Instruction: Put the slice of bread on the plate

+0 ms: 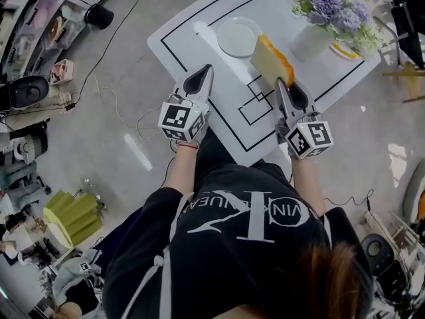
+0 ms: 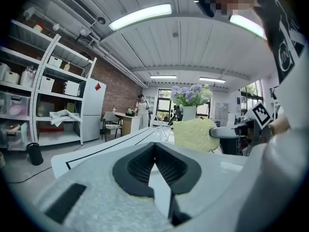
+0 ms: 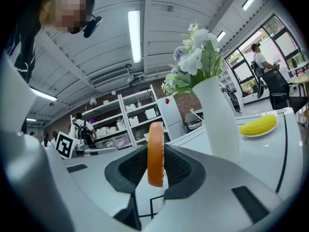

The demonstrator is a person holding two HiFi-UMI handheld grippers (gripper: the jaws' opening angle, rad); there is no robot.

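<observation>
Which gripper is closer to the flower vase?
Right. The right hand-held gripper, shut on the bread, is close to the vase; the left hand-held gripper is farther away, on the bread's other side.

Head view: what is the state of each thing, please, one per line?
Slice of bread: held on edge in the right gripper.
Plate: empty, flat on the table.
Right gripper: shut on the slice of bread.
Left gripper: shut, holding nothing.
Vase: upright, with flowers in it.
</observation>
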